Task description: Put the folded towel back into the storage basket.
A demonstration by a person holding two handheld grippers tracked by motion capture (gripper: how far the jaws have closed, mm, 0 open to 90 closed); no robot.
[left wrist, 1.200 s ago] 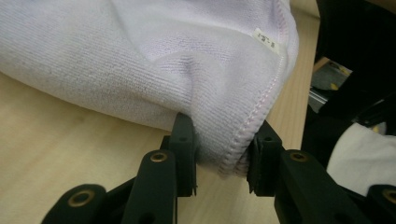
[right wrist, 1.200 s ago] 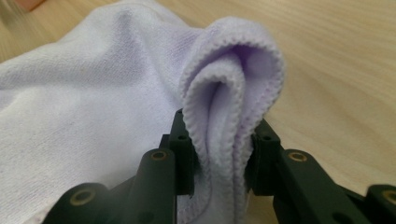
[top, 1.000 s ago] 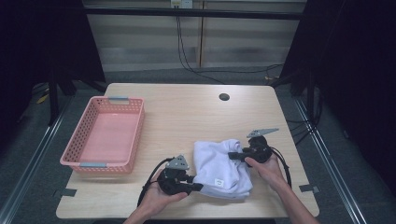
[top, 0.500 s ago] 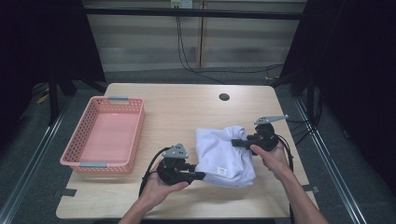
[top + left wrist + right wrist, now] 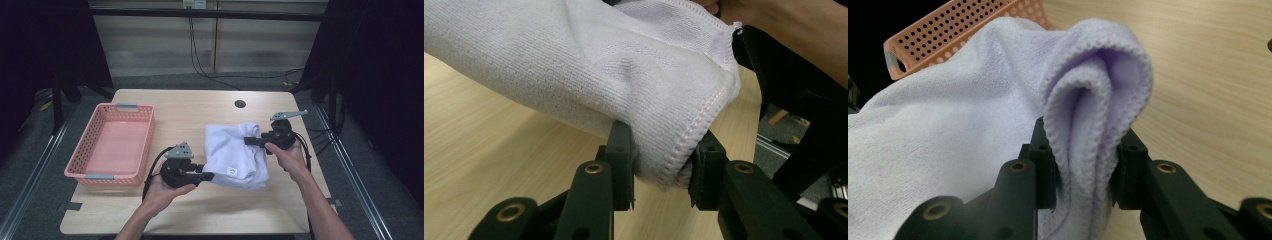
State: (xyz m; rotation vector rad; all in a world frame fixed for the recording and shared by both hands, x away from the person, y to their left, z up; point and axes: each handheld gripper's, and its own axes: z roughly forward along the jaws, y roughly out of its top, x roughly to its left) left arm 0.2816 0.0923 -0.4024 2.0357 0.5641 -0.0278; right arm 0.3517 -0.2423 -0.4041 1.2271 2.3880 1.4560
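We see the table (image 5: 200, 107) first, with a pink basket (image 5: 112, 145) along its left edge. A white towel (image 5: 235, 150) lies toward the right edge, near the front, bunched between two grippers. The left gripper (image 5: 659, 167) has its fingers clamped on a hemmed corner — the right gripper (image 5: 1080, 167) has its fingers clamped on a folded edge.

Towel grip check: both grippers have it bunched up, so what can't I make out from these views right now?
- White towel: in the high view its underside and the table under it are hidden by its own folds.
- Small tag: too small to read.
- Left gripper: bunched cloth covers the pad faces.
- Right gripper: same; the folded hem hides the pads.
- Pink basket: mostly hidden behind the towel in the right gripper view.
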